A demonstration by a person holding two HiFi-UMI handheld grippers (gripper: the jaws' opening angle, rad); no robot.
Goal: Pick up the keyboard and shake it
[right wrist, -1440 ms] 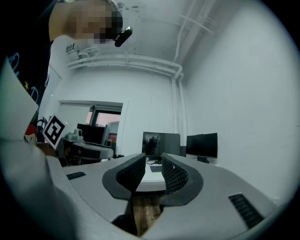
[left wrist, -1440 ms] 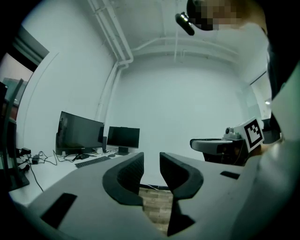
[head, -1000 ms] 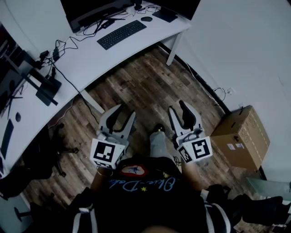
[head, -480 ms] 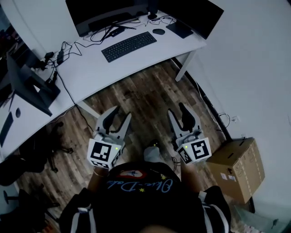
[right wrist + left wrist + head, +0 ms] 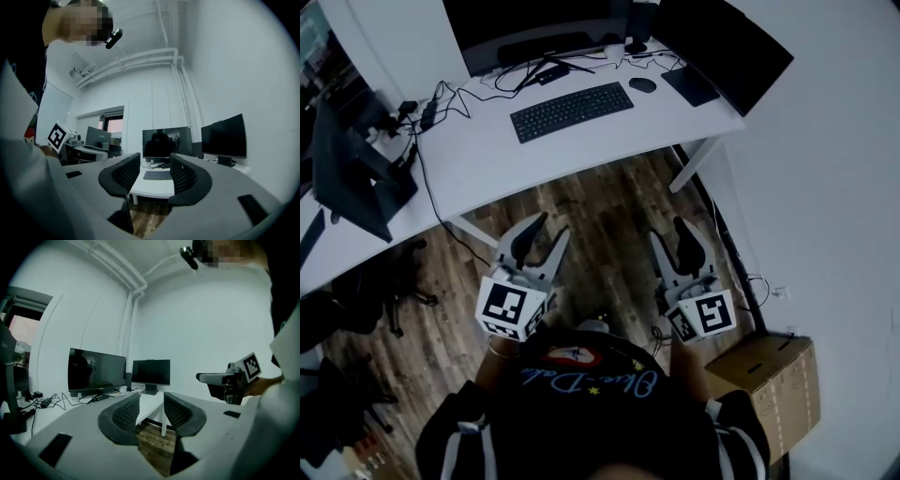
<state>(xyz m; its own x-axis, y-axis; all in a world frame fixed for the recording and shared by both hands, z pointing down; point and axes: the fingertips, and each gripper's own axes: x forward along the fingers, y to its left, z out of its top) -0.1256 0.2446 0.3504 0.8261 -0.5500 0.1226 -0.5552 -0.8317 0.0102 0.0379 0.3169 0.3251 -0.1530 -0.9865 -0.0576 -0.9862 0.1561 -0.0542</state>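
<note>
A black keyboard [image 5: 572, 111] lies flat on the white desk [image 5: 487, 159] in front of a wide monitor [image 5: 534, 28]. Both grippers hang over the wooden floor, well short of the desk and apart from the keyboard. My left gripper [image 5: 540, 234] is open and holds nothing. My right gripper [image 5: 671, 234] is open too, its jaws opening wider, with nothing between them. In the right gripper view the keyboard [image 5: 157, 175] shows far off between the jaws of the right gripper [image 5: 154, 163]. The left gripper view shows the left gripper [image 5: 151, 401] aimed at the desk's corner.
A mouse [image 5: 642, 84] and a second monitor [image 5: 727, 47] sit right of the keyboard. Cables [image 5: 441, 108] trail over the desk's left part. A desk leg [image 5: 694, 164] stands ahead. A cardboard box [image 5: 764, 389] is on the floor at right, an office chair [image 5: 384, 291] at left.
The desk and keyboard have slid lower and nearer in the head view, and the cardboard box has dropped back to the lower right. Both grippers stay held out over the floor.
</note>
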